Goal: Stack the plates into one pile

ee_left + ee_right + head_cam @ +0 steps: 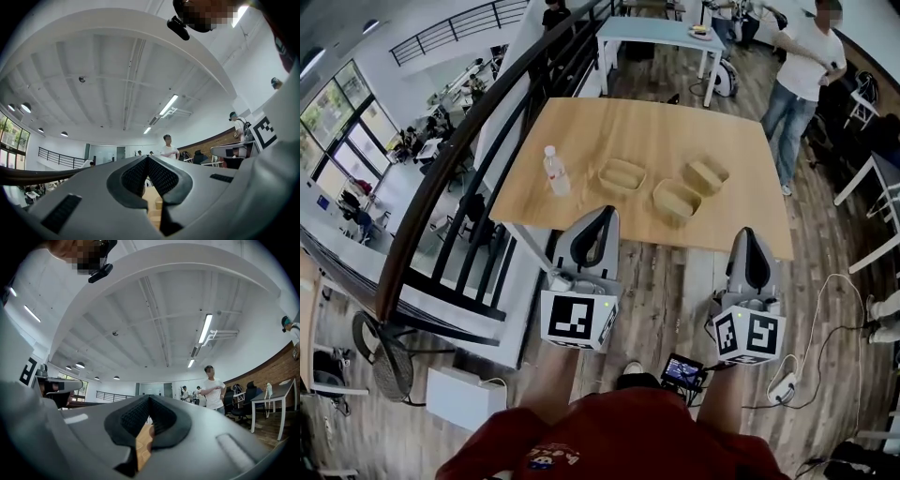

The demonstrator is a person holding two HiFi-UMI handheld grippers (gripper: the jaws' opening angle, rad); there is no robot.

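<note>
My left gripper (606, 216) and right gripper (748, 236) are both clenched on nothing. On the table (581, 131) at twelve o'clock lie the near plate (677, 201), the left plate (622, 175) at its ten and the right plate (705, 175) at its one. They look light and stiff, so I'd pinch a rim.

The table (609, 127) is bare across its far half. 3 plates (622, 175) cluster mid-table with narrow gaps between them; 1 bottle (556, 172) stands to their left. A railing (450, 164) hems my left side.
</note>
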